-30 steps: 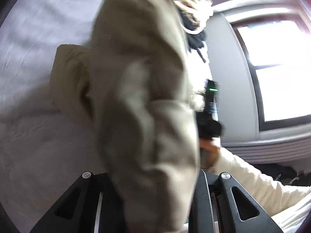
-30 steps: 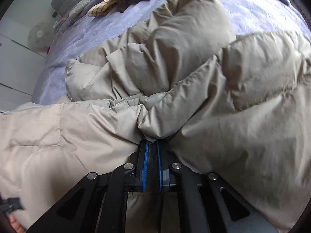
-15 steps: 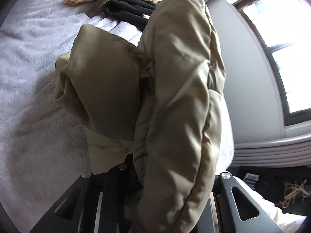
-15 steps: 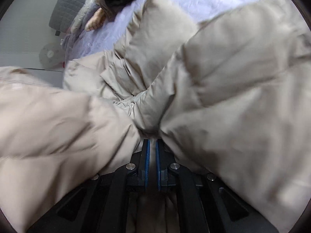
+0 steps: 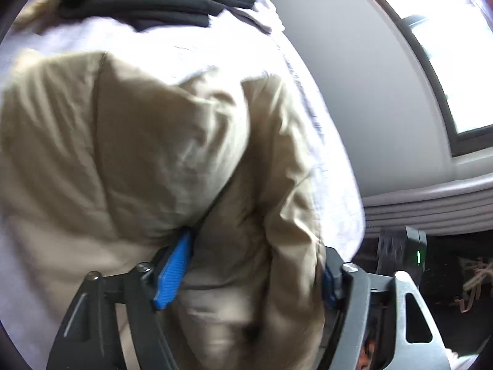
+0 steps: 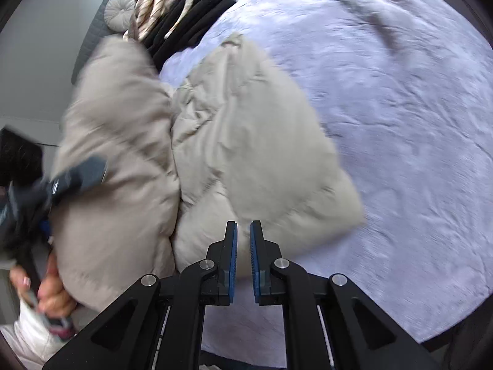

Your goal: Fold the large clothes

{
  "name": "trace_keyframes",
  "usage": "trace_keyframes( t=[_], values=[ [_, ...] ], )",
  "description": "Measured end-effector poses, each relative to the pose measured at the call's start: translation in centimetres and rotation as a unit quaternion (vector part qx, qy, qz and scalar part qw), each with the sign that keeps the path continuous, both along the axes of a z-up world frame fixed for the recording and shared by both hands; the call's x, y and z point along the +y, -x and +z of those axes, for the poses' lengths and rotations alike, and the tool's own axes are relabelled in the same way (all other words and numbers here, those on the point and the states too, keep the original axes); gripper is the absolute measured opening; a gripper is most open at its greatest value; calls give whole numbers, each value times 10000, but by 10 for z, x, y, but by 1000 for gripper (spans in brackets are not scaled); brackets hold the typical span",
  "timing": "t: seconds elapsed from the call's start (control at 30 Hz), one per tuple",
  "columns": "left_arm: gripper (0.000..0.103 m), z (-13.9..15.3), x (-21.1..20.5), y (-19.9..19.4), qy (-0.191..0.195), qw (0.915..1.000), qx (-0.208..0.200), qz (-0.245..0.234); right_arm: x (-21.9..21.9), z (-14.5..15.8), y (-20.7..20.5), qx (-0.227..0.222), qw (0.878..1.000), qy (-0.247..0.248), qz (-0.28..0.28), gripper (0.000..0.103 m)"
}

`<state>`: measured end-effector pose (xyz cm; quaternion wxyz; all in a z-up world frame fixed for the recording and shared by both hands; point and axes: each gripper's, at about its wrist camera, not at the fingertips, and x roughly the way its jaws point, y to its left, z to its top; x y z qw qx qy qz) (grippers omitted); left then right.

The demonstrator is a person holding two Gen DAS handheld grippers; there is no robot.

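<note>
Home bedroom: bed w/ lavender bedspread (image 6: 385, 98), clothes pile (image 6: 185, 6), window (image 5: 456, 55).

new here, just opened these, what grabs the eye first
A puffy beige jacket lies bunched on the lilac bedspread, filling both views. The left gripper has just been opening, jacket fabric bulging between its jaws; the right gripper sits nearly shut and empty just before the jacket.

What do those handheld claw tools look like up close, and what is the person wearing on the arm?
Each gripper is a black frame of angular struts with cut-out windows and silver bolt heads, ending in two flat fingers lined with ribbed blue pads. The other tool's body carries a small green light. The sleeve is white.
</note>
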<state>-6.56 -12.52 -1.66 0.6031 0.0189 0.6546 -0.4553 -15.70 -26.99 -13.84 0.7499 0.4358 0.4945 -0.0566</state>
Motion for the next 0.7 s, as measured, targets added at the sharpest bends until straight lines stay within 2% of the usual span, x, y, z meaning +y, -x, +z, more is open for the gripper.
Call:
trace_keyframes(
  t=[0.07, 0.13, 0.27, 0.3, 0.33, 0.43, 0.5, 0.53, 0.6, 0.67, 0.7],
  values=[
    [77, -19, -16, -4, 173, 9994, 307, 4, -3, 4, 9, -50, 9999, 36, -80, 27],
    [77, -29, -21, 1, 180, 9987, 470, 70, -3, 12, 16, -204, 9996, 44, -163, 69],
    [77, -43, -44, -9, 48, 9987, 484, 128, 5, 32, 23, -894, 9954, -335, 85, 74],
    [77, -44, -45, -6, 8, 9989, 452, 105, 11, 36, 18, -1027, 9935, -437, 217, 82],
    [77, -45, -60, -8, -51, 9991, 410, 70, 17, 39, 17, -1108, 9921, -502, 316, 84],
    [77, -39, -67, -2, -198, 9995, 243, -79, 36, 42, 9, -1236, 9892, -580, 526, 84],
    [77, -31, -84, -1, -236, 9995, 128, -163, 39, 34, -4, -1073, 9923, -507, 340, 83],
    [77, -21, -83, 1, -167, 9996, 36, -206, 37, 28, -11, -895, 9950, -430, 133, 63],
    [77, 6, -79, -2, 8, 9988, -421, -238, 29, 18, -22, -608, 9973, -359, -225, 16],
    [77, 30, -64, -6, 63, 9939, -1089, -145, 19, 13, -23, -342, 9980, -48, -532, 14],
    [77, 40, -52, -10, 51, 9888, -1491, -73, 15, 11, -22, -214, 9981, 148, -557, 13]
  ],
)
